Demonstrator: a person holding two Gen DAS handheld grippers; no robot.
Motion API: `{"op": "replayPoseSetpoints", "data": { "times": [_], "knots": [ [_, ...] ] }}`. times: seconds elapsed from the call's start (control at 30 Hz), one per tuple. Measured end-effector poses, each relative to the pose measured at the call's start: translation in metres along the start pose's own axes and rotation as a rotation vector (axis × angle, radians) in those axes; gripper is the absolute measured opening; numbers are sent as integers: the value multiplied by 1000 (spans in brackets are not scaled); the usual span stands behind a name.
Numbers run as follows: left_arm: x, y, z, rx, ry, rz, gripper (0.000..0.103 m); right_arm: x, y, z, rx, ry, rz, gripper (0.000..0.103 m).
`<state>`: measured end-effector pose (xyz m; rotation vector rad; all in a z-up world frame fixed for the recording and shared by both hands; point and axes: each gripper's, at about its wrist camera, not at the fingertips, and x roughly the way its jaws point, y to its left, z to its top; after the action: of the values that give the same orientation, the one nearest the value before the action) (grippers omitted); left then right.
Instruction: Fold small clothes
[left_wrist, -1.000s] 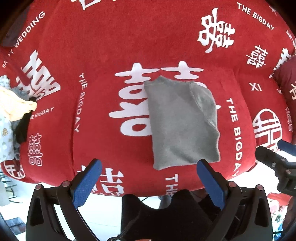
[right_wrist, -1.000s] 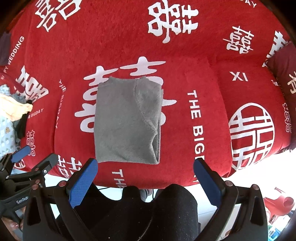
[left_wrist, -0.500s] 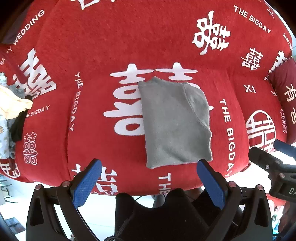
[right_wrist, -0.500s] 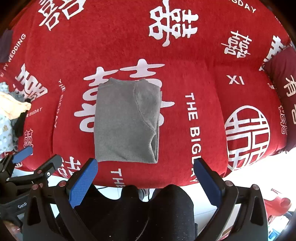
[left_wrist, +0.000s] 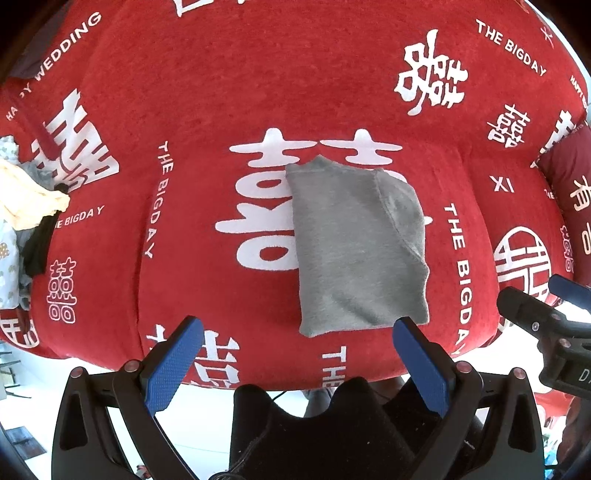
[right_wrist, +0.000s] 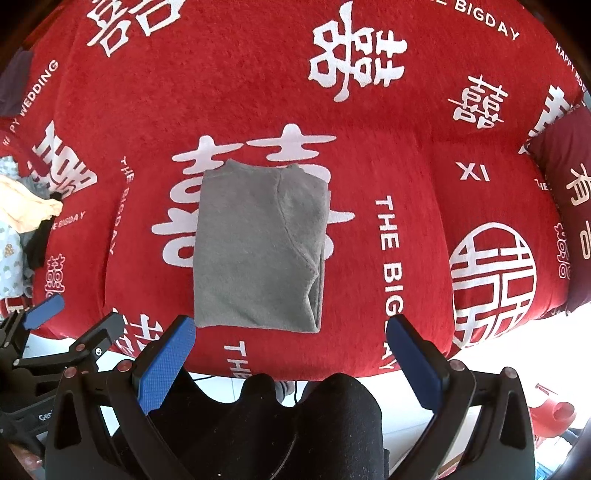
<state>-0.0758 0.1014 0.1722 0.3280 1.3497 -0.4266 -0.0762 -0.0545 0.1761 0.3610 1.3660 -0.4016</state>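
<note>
The grey garment (right_wrist: 258, 251) is laid flat on the red cover (right_wrist: 424, 221), its long axis running from 12 to 6 o'clock. Its near hem is found at 12 o'clock of the right gripper (right_wrist: 288, 343), just beyond the spread, empty fingers. From the left gripper (left_wrist: 299, 343), equally spread and empty, it is offset toward 1 o'clock, so the right is judged better centred.

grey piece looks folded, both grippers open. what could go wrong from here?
1. The grey garment has a loose layered edge on its right; gripping only the top layer could undo the fold.
2. Its near edge lies close to the sofa front, so a tug toward the person might drag it off.
3. The left gripper and right gripper sit close together and could collide if both reach in.
</note>
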Motion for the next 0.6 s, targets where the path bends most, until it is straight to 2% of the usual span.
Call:
{"op": "replayPoseSetpoints", "data": {
  "times": [0.33, 0.6],
  "knots": [
    [-5, 18, 3, -41, -16, 36, 103, 1, 12, 5, -27, -29, -1, 103],
    [-4, 19, 2, -41, -17, 50, 103, 4, 14, 3, -37, -23, -8, 103]
  ]
}}
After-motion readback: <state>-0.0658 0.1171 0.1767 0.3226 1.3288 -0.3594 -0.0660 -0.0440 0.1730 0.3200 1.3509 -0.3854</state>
